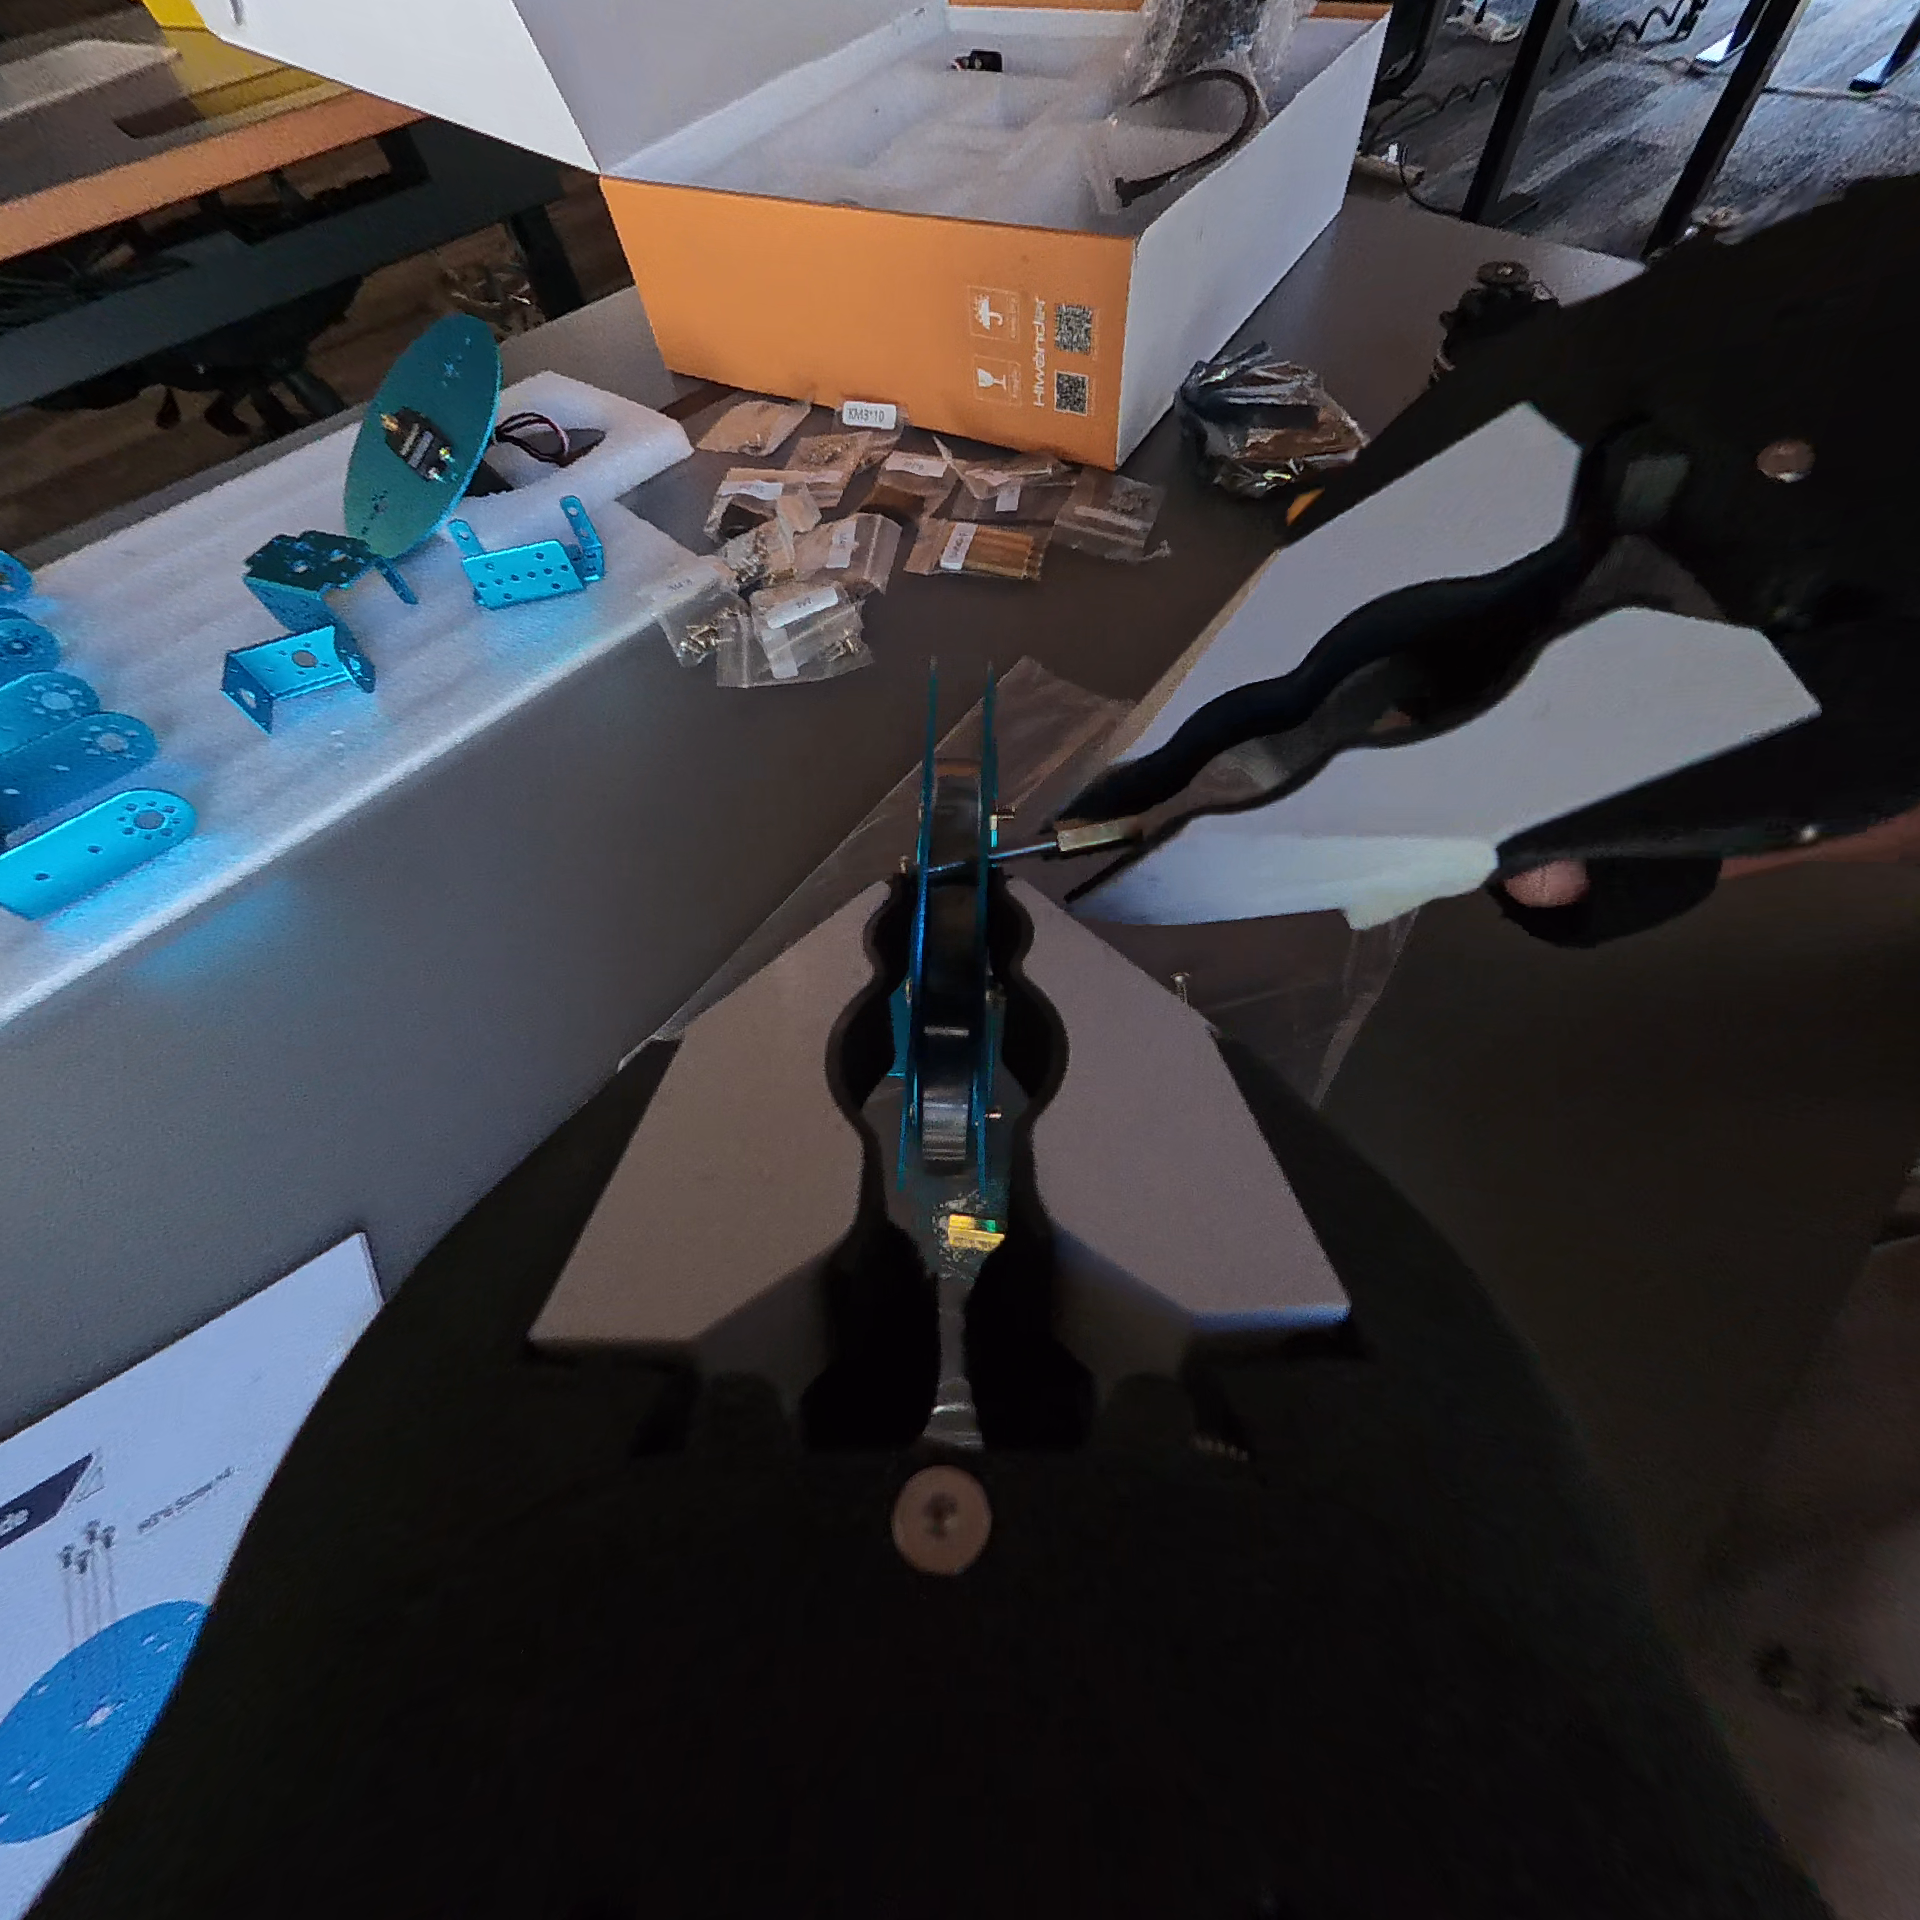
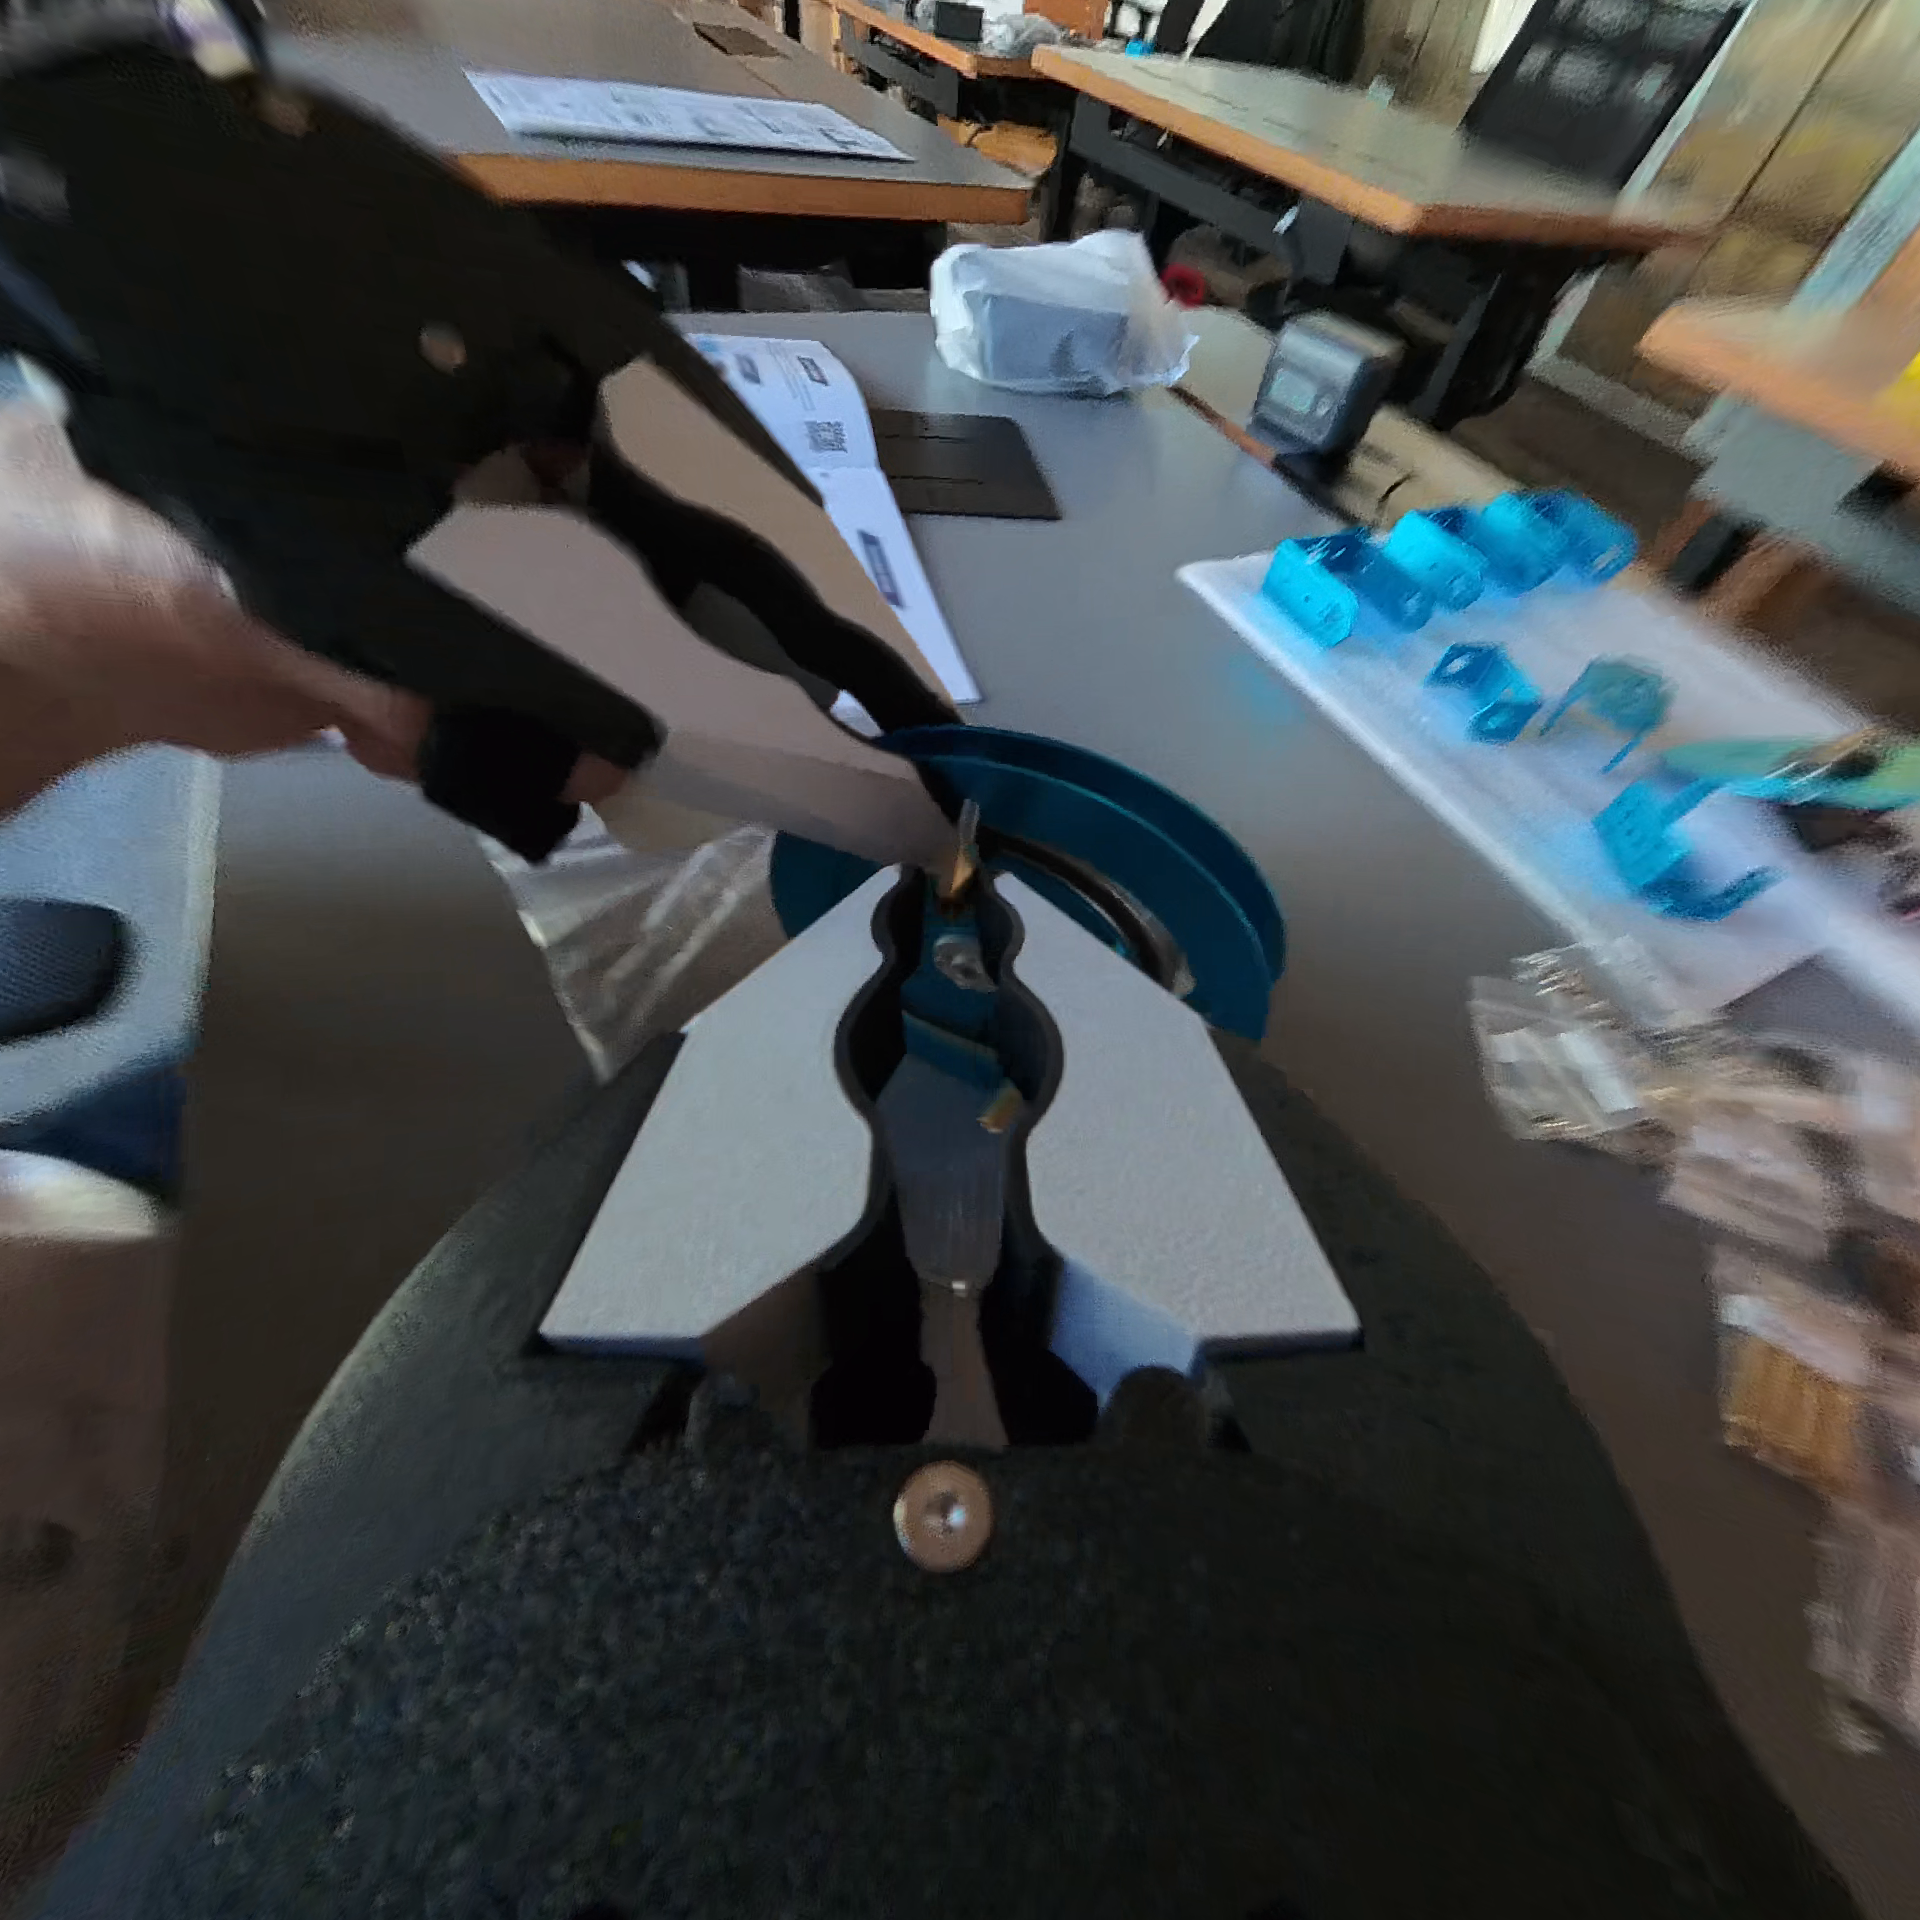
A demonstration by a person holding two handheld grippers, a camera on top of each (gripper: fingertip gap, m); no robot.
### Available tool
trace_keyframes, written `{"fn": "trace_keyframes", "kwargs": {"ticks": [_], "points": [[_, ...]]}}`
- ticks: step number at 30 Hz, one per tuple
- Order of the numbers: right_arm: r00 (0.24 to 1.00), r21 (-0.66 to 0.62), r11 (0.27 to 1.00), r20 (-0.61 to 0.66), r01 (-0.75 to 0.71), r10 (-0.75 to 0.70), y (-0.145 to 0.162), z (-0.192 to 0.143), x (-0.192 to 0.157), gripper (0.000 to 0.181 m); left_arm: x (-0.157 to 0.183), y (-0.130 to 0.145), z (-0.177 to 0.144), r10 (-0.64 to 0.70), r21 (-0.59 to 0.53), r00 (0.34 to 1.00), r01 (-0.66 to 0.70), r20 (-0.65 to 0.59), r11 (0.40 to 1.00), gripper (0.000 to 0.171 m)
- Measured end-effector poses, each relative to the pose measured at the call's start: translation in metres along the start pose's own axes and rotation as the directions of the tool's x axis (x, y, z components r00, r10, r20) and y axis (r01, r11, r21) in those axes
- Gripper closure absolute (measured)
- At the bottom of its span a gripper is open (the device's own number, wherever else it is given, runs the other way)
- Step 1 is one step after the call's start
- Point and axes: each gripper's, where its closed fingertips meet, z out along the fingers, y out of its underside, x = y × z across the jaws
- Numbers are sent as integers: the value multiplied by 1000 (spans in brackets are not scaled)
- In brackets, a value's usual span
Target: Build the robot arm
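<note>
Left gripper [image 1: 951,904] has its fingers clamped tight on a disc pair [image 1: 956,748], two blue plates edge-on with a dark core sandwiched between, held up over the surface [image 1: 1039,623]. In comes the right gripper [image 2: 951,899], fingers nearly closed on one small brass piece [image 1: 1091,834], and its thin rod [image 1: 987,857] reaches right into the rim of the pair. So the two plates are already joined, and the brass piece is at the rim; seated or not, I cannot tell. A third disc [image 1: 421,436] stands on the foam [image 1: 416,707] beside three bent brackets [image 1: 530,566]. One orange box [image 1: 883,301] lies open, with small bags [image 1: 831,540] too many to count.
</note>
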Motion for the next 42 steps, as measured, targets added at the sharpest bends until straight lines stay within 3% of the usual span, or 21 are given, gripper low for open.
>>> {"fn": "trace_keyframes", "kwargs": {"ticks": [2, 7, 9, 12, 15, 17, 18, 20, 22, 23, 25, 27, 29, 31, 33, 35, 37, 38, 39, 41, 42], "points": [[978, -37, 987, -132, 156, -159, 2, -2, 5, 170, 0, 0, 1, 3, -12, 1000, -3, -1, 1000, 158], [882, -253, 885, -170, 392, -439, 4, 0, 9, 161, 2, -1, 2, 21, -33, 1000, -21, -7, 999, 158], [856, -303, 847, -149, 438, -495, 0, -1, 10, 174, 4, -1, 2, 43, -39, 999, -43, 5, 998, 159], [879, -396, 832, -113, 388, -463, 3, -2, 13, 175, 4, -2, 3, 32, -29, 999, -31, 17, 999, 159], [970, -394, 903, -95, 171, -226, 3, -3, 10, 176, 3, -2, 3, 16, -13, 999, -16, 31, 1000, 159], [987, -325, 932, -72, -162, 147, 4, -1, 5, 177, 2, -2, 2, 4, 2, 999, -4, 35, 1000, 160], [927, -296, 884, -16, -361, 374, 4, -1, 1, 177, 3, -2, 1, 8, 8, 1000, -8, 29, 1000, 160], [656, -301, 664, 142, -684, 741, 4, -2, -10, 177, 4, -2, 0, 15, 15, 1000, -16, 21, 1000, 160], [433, -334, 496, 247, -801, 867, 4, -4, -17, 177, 6, -2, 0, 25, 17, 1000, -25, 15, 1000, 160], [414, -336, 485, 263, -808, 871, 4, -5, -18, 177, 6, -2, 0, 31, 17, 999, -31, 15, 999, 160], [619, -275, 657, 221, -702, 754, 5, -7, -17, 177, 8, -2, 0, 40, 16, 999, -41, 9, 999, 159], [856, -260, 849, 123, -460, 501, 6, -11, -17, 162, 9, -2, 1, 29, 19, 1000, -29, -7, 999, 160], [981, -304, 935, 9, -184, 196, 8, -13, -15, 153, 10, -2, 0, 32, 18, 999, -32, -13, 999, 159], [988, -386, 921, -115, 46, -98, 10, -14, -5, 168, 10, -2, 0, 40, 16, 999, -40, -12, 999, 160], [941, -466, 864, -165, 191, -297, 9, -15, 2, 175, 9, -2, 0, 47, 17, 999, -47, -5, 999, 160], [951, -489, 855, -146, 171, -274, 8, -14, 2, 176, 8, -1, -1, 40, 23, 999, -40, -6, 999, 160], [998, -439, 898, -69, -37, 8, 7, -12, -4, 176, 7, 0, -3, 31, 34, 999, -31, -9, 999, 160], [973, -412, 887, 0, -210, 231, 6, -12, -9, 177, 7, 1, -4, 18, 39, 1000, -18, -14, 999, 160], [881, -394, 828, 85, -399, 466, 3, -12, -12, 177, 6, 2, -5, 3, 46, 1000, -2, -19, 999, 159], [517, -441, 575, 257, -689, 816, -3, -13, -19, 178, 6, 2, -6, -9, 59, 1000, 11, -24, 998, 160], [316, -480, 435, 311, -762, 896, -5, -13, -21, 178, 6, 2, -6, -10, 61, 1000, 11, -23, 998, 160]]}}
